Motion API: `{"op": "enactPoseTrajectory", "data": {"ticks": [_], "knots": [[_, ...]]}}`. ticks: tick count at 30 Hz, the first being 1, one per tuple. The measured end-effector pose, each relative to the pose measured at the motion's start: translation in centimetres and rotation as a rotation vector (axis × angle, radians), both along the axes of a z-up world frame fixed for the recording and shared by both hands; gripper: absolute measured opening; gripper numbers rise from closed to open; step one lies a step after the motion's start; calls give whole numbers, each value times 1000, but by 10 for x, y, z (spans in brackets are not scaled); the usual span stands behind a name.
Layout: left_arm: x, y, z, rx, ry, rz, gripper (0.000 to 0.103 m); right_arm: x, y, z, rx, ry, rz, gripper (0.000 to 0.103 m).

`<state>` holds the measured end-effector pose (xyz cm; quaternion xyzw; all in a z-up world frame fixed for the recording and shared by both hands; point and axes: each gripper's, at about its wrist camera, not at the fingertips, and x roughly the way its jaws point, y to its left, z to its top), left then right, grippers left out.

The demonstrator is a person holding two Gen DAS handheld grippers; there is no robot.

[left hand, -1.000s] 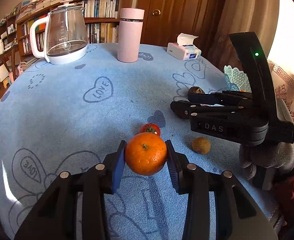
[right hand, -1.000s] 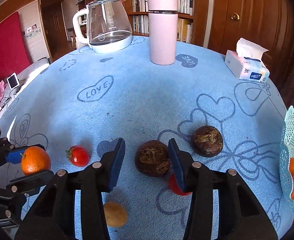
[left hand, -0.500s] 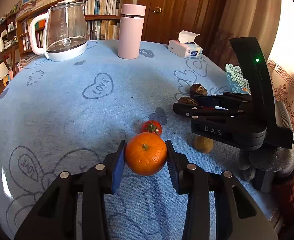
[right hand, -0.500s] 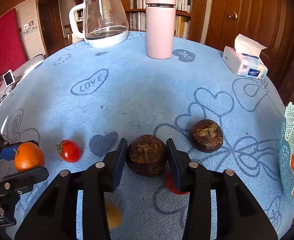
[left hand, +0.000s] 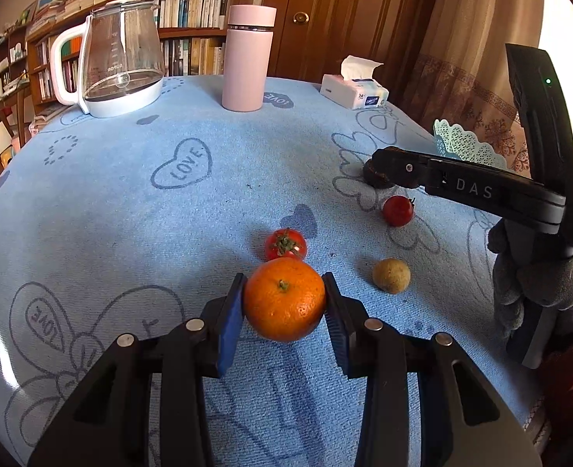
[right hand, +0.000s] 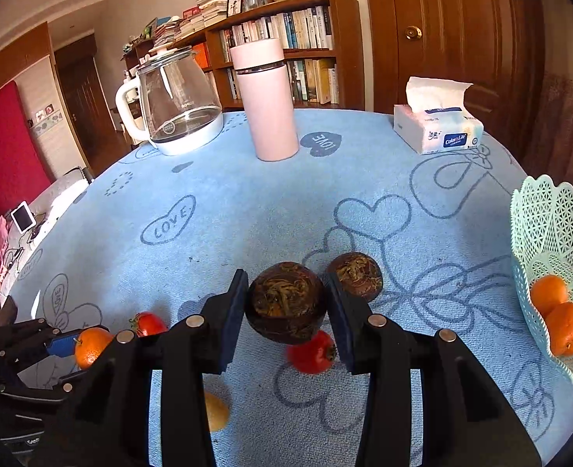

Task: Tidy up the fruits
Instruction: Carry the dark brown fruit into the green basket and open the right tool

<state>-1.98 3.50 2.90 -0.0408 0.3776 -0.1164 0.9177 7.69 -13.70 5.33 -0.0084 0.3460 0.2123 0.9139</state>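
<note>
Fruit is in both of your grippers: your left gripper (left hand: 284, 303) is clamped on an orange (left hand: 284, 299), its blue pads pressed to either side, and your right gripper (right hand: 286, 307) is clamped on a dark brown round fruit (right hand: 285, 307). A second dark brown fruit (right hand: 354, 276) sits on the blue tablecloth (right hand: 247, 210) just beyond your right gripper. A red tomato (left hand: 285, 244) lies just past the orange, another tomato (left hand: 398, 210) sits further right, and a small yellow-brown fruit (left hand: 391, 275) rests near the orange's right. The mint lattice basket (right hand: 551, 225) stands at the table's right edge with two oranges (right hand: 559, 311) inside.
</note>
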Motion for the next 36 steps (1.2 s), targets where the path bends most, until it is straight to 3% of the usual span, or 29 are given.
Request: {"op": "enactPoseTrajectory", "data": {"ticks": [18,27,36], "knots": [[0,0,0,-1,1,3,39,16,-109,19,212,-28,-313,41],[-1,0,0,-1,0,2,39,24,-154,15,221,-47,-489,41],[-1,0,0,0,0,2,39,32,-160,4,202,-41,-530,45]]}}
